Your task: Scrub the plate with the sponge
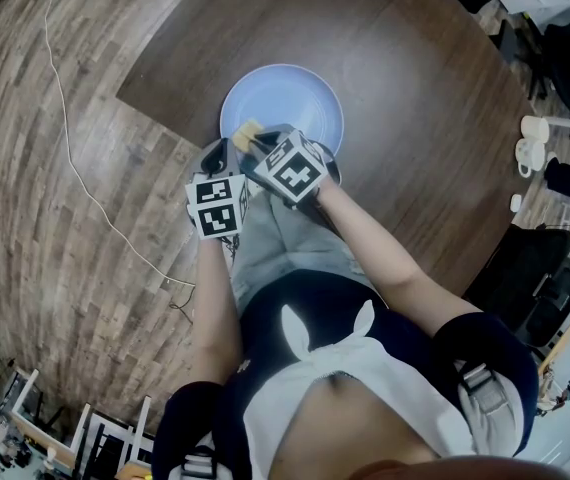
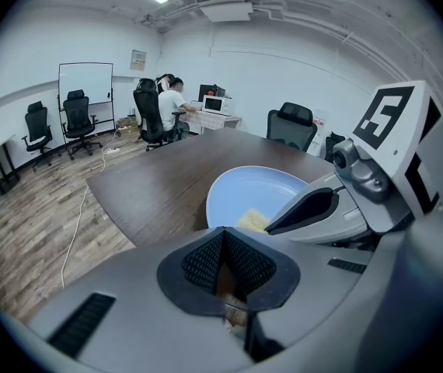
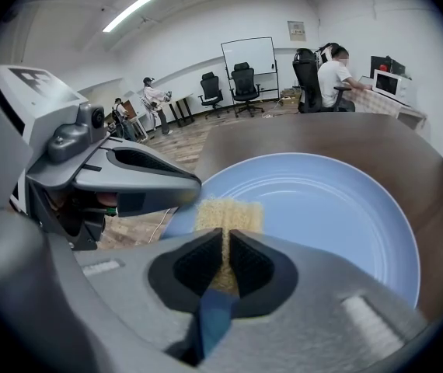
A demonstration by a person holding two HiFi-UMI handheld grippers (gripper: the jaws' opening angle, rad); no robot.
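A light blue plate (image 1: 287, 103) lies on the dark wooden table (image 1: 405, 88), near its front edge. My right gripper (image 1: 256, 142) is shut on a yellow sponge (image 1: 247, 132) with a blue backing. It holds the sponge at the plate's near left rim. In the right gripper view the sponge (image 3: 228, 214) sticks out past the jaws of the right gripper (image 3: 225, 251) over the plate (image 3: 330, 208). My left gripper (image 1: 217, 158) sits just left of it, beside the plate's edge. Its jaws (image 2: 225, 256) are shut, with only brown table showing between them. The plate (image 2: 260, 194) and sponge (image 2: 252, 221) lie just beyond.
The table's left corner (image 1: 125, 93) drops off to wood flooring with a white cable (image 1: 75, 168). Office chairs (image 1: 535, 268) stand to the right. A person (image 2: 173, 107) sits at a far desk. A whiteboard (image 2: 85, 92) stands at the back wall.
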